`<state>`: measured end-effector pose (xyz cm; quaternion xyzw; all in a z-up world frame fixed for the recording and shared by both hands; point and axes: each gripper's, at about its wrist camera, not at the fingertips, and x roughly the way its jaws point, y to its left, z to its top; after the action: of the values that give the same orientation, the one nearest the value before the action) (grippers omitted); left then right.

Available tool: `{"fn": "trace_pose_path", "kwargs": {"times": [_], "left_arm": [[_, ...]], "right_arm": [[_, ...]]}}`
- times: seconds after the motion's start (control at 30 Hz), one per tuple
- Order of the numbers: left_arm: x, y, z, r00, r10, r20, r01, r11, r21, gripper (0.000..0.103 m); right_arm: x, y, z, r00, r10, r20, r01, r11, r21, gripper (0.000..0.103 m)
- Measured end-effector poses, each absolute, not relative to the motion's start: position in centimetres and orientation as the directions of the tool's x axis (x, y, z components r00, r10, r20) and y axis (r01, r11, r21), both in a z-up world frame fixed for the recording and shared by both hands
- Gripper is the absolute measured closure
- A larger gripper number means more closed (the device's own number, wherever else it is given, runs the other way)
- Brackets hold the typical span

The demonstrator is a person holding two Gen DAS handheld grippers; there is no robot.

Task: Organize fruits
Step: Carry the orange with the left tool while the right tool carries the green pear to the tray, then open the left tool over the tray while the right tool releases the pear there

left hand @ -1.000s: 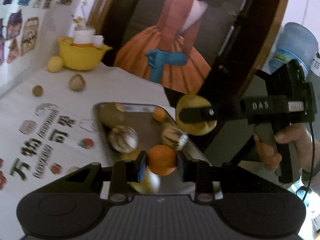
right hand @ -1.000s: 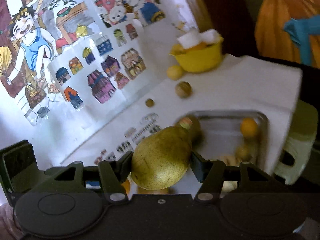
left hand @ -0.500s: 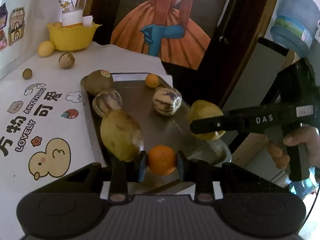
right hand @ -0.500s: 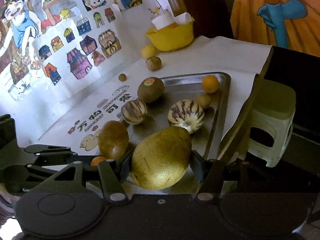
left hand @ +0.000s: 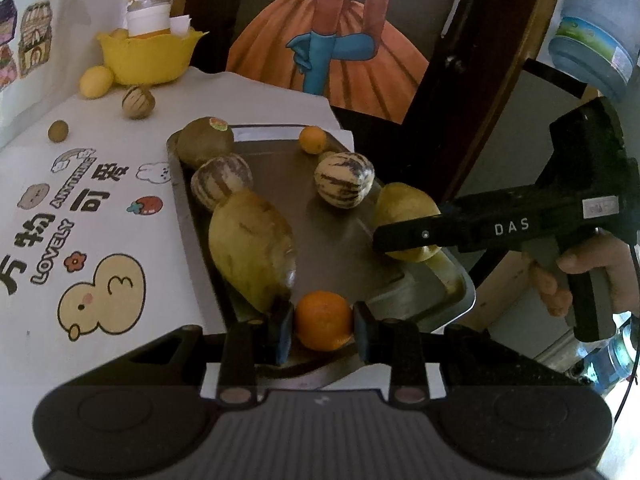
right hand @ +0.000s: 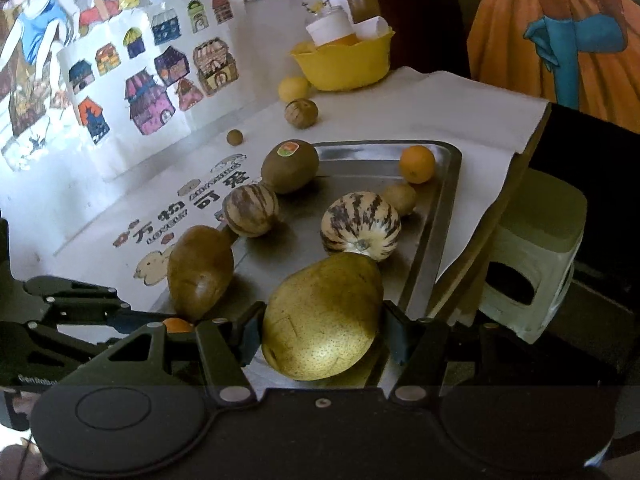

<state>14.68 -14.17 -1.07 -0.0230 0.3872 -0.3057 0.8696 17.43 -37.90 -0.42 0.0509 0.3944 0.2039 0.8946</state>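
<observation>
Both grippers have descended closer to the tray [left hand: 460,280] since the earlier frame. The left gripper [left hand: 323,327] is clamped on an orange [left hand: 323,320] at the near edge. The right gripper [right hand: 324,334] is clamped on a speckled yellow-green pear [right hand: 324,320]; only the right view shows it whole
</observation>
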Motion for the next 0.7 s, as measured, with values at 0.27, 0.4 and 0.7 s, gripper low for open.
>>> {"fn": "trace_pose_path", "kwargs": {"times": [0.27,0.4,0.7], "left_arm": [[14.8,-13.5,-1.3,0.515,-0.546,-0.661,0.490,0.820,-0.295,0.067],[14.8,-13.3,-1.4,0.518,-0.544,-0.660,0.479,0.824,-0.303,0.064],[14.4,-12.8,-1.2,0.542,-0.519,-0.661,0.450,0.843,-0.294,0.057]], "right_arm": [[17.6,-37.4,-0.7,0.605,0.392,-0.693,-0.342,0.914,0.218,0.041],[17.6,-37.1,-0.7,0.610,0.383,-0.694,-0.357,0.915,0.191,0.040],[17.3,-37.2,-0.7,0.621,0.377,-0.687,-0.355,0.917,0.182,0.040]]}}
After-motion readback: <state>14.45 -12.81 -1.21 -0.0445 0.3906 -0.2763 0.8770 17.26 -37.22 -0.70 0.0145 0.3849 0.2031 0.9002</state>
